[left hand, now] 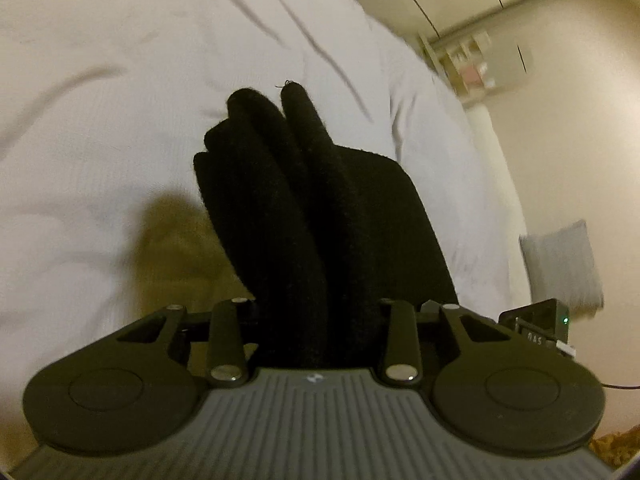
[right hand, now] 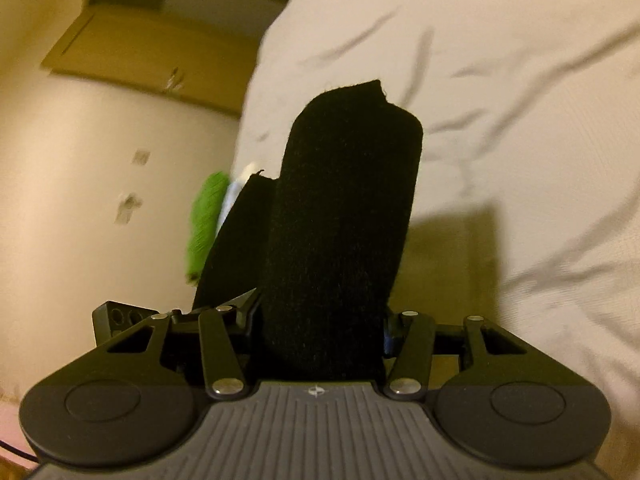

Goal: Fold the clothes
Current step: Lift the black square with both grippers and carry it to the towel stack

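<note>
A black knit glove (left hand: 280, 168) stretches forward out of my left gripper (left hand: 316, 264), its fingers pointing away. It is lifted above the white bed (left hand: 120, 100) and casts a shadow there. The fabric hides the left jaws, which are closed on it. In the right wrist view a black knit piece (right hand: 344, 184) with a straight hemmed end rises from my right gripper (right hand: 324, 272) and covers its jaws, which grip it. A second black flap (right hand: 236, 240) hangs to its left. Whether both grippers hold one garment I cannot tell.
The wrinkled white bed cover (right hand: 500, 80) fills most of both views. A green cloth (right hand: 204, 220) lies at the bed's edge. A grey cushion (left hand: 560, 268) sits on the floor, with a shelf (left hand: 468, 64) and a cardboard box (right hand: 132, 44) by the walls.
</note>
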The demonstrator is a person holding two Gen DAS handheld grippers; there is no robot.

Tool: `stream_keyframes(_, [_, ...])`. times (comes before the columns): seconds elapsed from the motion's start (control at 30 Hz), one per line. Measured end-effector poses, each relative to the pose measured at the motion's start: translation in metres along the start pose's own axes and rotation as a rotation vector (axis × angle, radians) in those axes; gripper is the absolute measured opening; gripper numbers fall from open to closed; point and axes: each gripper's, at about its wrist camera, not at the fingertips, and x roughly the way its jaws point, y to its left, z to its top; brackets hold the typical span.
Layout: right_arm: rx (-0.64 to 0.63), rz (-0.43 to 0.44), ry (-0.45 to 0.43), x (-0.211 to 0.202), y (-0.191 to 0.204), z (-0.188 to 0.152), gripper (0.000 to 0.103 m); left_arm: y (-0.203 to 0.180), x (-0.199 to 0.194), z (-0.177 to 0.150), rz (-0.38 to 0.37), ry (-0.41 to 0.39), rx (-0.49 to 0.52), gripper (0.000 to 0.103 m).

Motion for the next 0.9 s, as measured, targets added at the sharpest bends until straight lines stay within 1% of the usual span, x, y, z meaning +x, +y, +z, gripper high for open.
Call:
stream_keyframes(0.1, [-0.059,0.044,0.063,-0.001,0.042,0.010,0.051,-0.018,-0.044,-0.008,0.018,-0.081,-0.034,0.031])
stream_keyframes(0.2, [-0.123,0.087,0.090,0.005,0.079,0.012,0.051,-0.018,-0.088,-0.009,0.021,-0.165,-0.050,0.031])
stream_keyframes(0.27, [-0.152,0.112,0.087,0.016,0.105,0.010,0.051,-0.011,-0.117,-0.002,0.023,-0.203,-0.045,0.031])
stream_keyframes(0.37, [-0.183,0.146,0.066,0.044,0.142,0.003,0.051,0.006,-0.159,0.019,0.023,-0.235,-0.004,0.031])
stream_keyframes(0.43, [-0.185,0.163,0.046,0.073,0.167,-0.003,0.051,0.025,-0.190,0.038,0.018,-0.245,0.028,0.031])
stream_keyframes(0.53, [-0.173,0.166,0.013,0.122,0.207,-0.012,0.051,0.065,-0.231,0.078,0.013,-0.222,0.058,0.031])
stream_keyframes(0.63, [-0.141,0.149,-0.008,0.181,0.253,-0.020,0.051,0.112,-0.281,0.119,0.012,-0.197,0.080,0.031])
stream_keyframes(0.7, [-0.137,0.146,-0.026,0.223,0.283,-0.022,0.051,0.147,-0.314,0.150,-0.001,-0.183,0.076,0.031])
stream_keyframes(0.83, [-0.122,0.135,-0.057,0.306,0.332,-0.014,0.051,0.204,-0.356,0.219,0.018,-0.158,0.110,0.031])
stream_keyframes(0.9, [-0.125,0.126,-0.061,0.345,0.351,-0.007,0.051,0.227,-0.369,0.245,0.028,-0.151,0.118,0.031])
